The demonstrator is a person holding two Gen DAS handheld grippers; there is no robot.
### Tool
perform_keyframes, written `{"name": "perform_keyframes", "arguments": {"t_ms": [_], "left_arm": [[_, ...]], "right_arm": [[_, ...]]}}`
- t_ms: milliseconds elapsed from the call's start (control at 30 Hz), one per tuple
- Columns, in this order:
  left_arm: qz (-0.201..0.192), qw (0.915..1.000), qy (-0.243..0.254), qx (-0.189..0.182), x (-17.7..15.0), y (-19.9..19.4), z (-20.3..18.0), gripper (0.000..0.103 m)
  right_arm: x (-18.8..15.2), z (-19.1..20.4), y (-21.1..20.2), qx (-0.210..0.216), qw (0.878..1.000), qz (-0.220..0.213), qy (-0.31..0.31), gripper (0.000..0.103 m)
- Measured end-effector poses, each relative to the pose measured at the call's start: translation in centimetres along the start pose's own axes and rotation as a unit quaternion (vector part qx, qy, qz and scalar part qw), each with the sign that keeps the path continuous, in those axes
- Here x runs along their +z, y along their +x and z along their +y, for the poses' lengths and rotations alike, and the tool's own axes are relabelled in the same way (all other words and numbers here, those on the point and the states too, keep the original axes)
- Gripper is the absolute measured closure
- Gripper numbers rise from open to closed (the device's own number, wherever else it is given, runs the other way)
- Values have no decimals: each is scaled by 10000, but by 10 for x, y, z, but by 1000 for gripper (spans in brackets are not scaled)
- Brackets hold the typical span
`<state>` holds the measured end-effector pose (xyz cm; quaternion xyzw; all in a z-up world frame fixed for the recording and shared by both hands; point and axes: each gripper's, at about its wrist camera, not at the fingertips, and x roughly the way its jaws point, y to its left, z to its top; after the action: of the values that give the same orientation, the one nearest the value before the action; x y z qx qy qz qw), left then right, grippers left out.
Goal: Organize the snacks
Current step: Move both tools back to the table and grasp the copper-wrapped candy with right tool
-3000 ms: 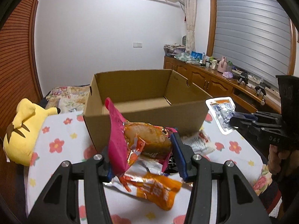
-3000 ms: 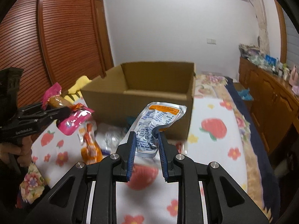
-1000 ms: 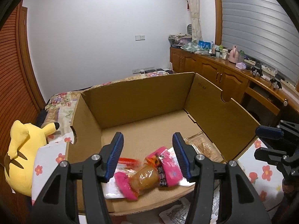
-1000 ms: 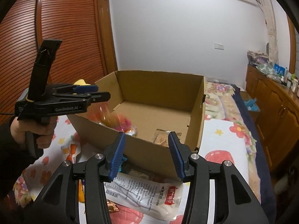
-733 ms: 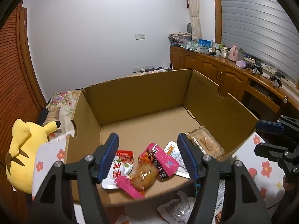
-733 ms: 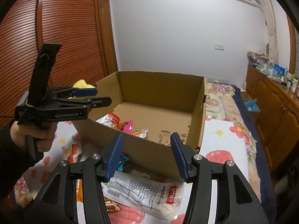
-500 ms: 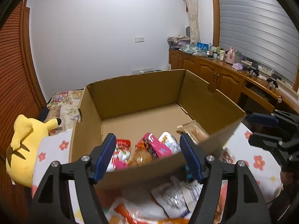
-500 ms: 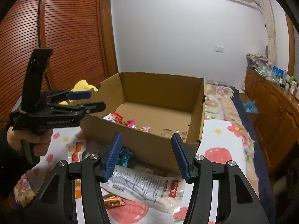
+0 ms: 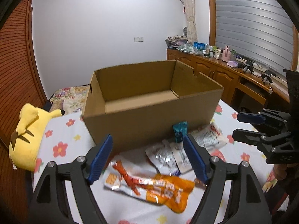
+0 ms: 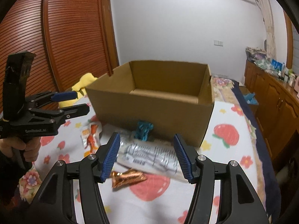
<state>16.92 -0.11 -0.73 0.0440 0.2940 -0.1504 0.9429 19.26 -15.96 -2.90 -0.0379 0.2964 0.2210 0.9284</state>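
Below the left tongs point(image 9: 147, 157), whose blue-padded jaws stand wide apart and grip nothing, lies an orange-and-white foil snack packet printed with red sticks point(image 9: 149, 185) on the white bedspread patterned with red flowers and strawberries point(image 9: 61, 141). Well off to the left of those tongs sits a yellow plush toy with a black-tipped ear point(image 9: 28, 130). Straight ahead of them stands an open brown cardboard box point(image 9: 149, 112), its floor mostly hidden from this height. Just beyond the right pad, a small teal crinkled wrapper point(image 9: 179, 133) leans against the box's near wall, and silvery-white printed pouches point(image 9: 173, 155) lie flat between the pads and the box.

Farther right, the right tongs point(image 10: 146, 155) hover with jaws likewise spread and nothing between them. Under them lies a large white and silver printed pouch point(image 10: 151, 155), and nearer, beside the left pad, a small copper-coloured foil packet point(image 10: 128, 177). The teal wrapper shows ahead of them against the box, and the orange packet lies off to their left. A wooden sideboard point(image 10: 271, 100) runs along the wall to the right.
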Motion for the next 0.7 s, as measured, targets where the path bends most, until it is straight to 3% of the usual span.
{"name": "perform_keyframes", "arguments": {"t_ms": [333,700], "left_arm": [[468,9986,-233,101,-53,15,11,22],[759,9962,-299,312,-84,34,15,22]], "right_arm": [[-31,15,9,-40,9994,334,27,42],[-51,21,27,79,9983,553,188,42]]}}
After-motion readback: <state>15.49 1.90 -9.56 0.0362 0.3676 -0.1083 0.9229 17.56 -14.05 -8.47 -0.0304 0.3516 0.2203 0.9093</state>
